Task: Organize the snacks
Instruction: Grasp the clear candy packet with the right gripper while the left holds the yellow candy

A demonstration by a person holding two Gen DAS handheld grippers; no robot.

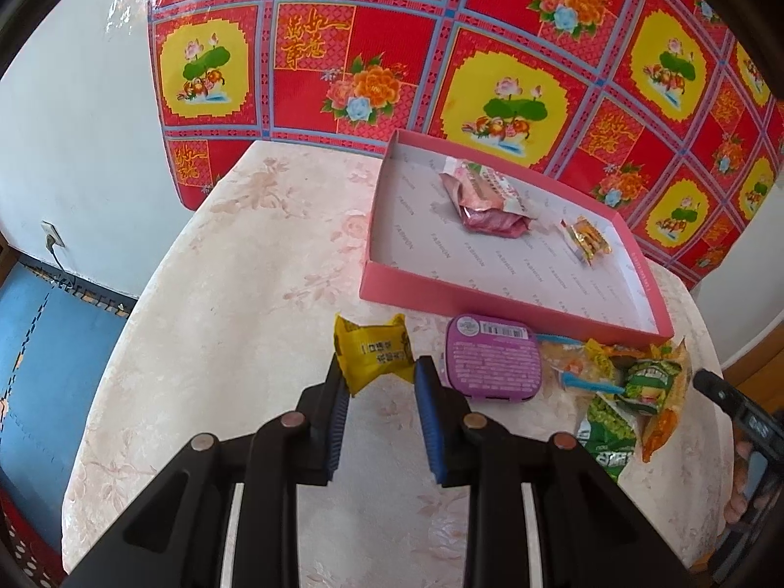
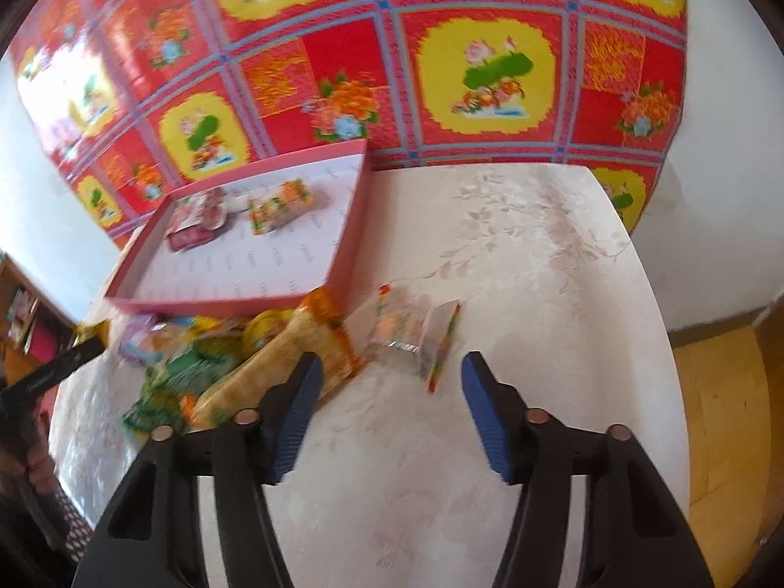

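On the left of the left wrist view there is a white wall with a small socket (image 1: pixel 53 235) low down. Below it is a blue floor mat (image 1: pixel 54 343). The round table with a pale flowery cloth (image 1: pixel 235 294) fills the middle.

The left gripper (image 1: pixel 379 367) has two black arms with blue pads. Its jaws are open, with a gap between them. The small yellow crinkly snack packet (image 1: pixel 372 353) lies on the cloth right at the tips. Its left edge is at the left fingertip. I cannot tell if the pad touches it.

Just to the right lies a flat purple plastic box with a barcode (image 1: pixel 492 355). Behind these sits the wide shallow pink cardboard tray (image 1: pixel 514 308). Inside it are a pink foil packet (image 1: pixel 485 201) and, further right, a small orange and clear packet (image 1: pixel 585 237).

Right of the purple box is a heap of green and orange snack bags (image 1: pixel 637 392), close to the tray's front wall. Behind the table hangs a shiny red and yellow flower cloth (image 1: pixel 367 49).

In the right wrist view, which is blurry, the same heap (image 2: pixel 220 367) lies at the left. The right gripper (image 2: pixel 392 377) is wide open and holds nothing. Its left finger sits by a long orange bag (image 2: pixel 274 362). A clear see-through packet with a striped edge (image 2: pixel 416 338) lies on the cloth just ahead of the open jaws.
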